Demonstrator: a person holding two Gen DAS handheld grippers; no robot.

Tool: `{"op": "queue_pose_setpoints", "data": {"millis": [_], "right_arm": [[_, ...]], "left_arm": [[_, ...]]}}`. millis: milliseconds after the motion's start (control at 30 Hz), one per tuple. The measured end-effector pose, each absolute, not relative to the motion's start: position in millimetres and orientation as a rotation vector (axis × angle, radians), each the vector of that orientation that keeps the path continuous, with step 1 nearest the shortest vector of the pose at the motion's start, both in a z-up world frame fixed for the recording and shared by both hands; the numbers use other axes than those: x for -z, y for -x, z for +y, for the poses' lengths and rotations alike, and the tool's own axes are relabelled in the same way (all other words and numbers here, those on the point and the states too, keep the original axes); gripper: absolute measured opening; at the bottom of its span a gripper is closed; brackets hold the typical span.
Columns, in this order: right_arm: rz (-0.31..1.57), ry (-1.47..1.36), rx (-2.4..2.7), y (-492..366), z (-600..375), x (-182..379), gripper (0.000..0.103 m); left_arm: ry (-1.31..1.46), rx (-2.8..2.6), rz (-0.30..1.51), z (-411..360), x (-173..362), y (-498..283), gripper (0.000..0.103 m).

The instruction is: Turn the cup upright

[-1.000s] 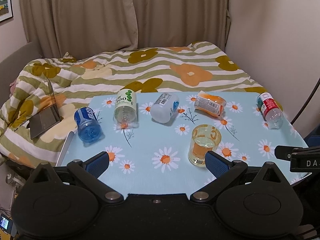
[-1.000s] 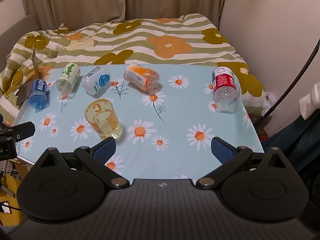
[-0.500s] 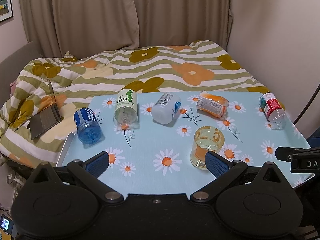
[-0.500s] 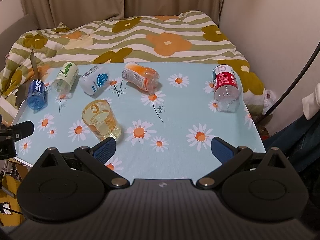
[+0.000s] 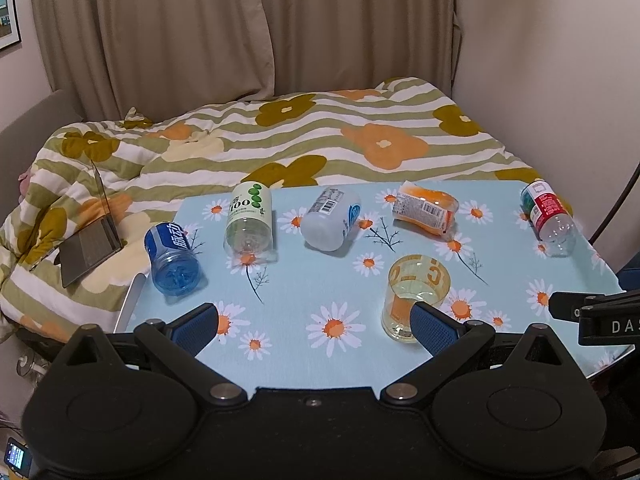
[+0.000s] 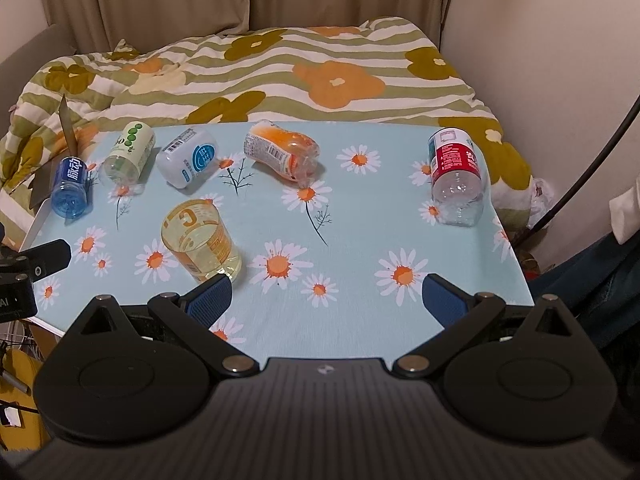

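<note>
A clear yellow cup with orange print stands upright, mouth up, on the daisy-print table. It also shows in the right wrist view. My left gripper is open and empty, held back at the table's near edge; its right finger overlaps the cup's base in view. My right gripper is open and empty at the near edge; the cup stands just beyond its left finger.
Several bottle-shaped cups lie on their sides along the far part of the table: blue, green-dotted, white, orange, red. A floral bed and a laptop lie beyond and to the left.
Both grippers have drawn back and risen slightly, so the table appears a little farther and lower. The cup and the lying cups have not moved.
</note>
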State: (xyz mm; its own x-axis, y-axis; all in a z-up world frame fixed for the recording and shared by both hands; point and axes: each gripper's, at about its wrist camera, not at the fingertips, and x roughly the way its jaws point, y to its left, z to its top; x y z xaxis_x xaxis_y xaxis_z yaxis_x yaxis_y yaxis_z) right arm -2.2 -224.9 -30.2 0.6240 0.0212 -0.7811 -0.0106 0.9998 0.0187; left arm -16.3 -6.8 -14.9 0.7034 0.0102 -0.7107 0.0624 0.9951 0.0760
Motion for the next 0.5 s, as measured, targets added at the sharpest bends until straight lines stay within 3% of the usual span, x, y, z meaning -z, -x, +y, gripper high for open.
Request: {"op": "queue_pose_setpoints", "data": {"millis": [500], "right_arm": [[0.904,-0.011,-0.027,-3.5,-221.2,34.8,0.103]], "left_arm": [[-0.086,-0.004,0.778,-0.9,14.7,9.1,0.103]]}}
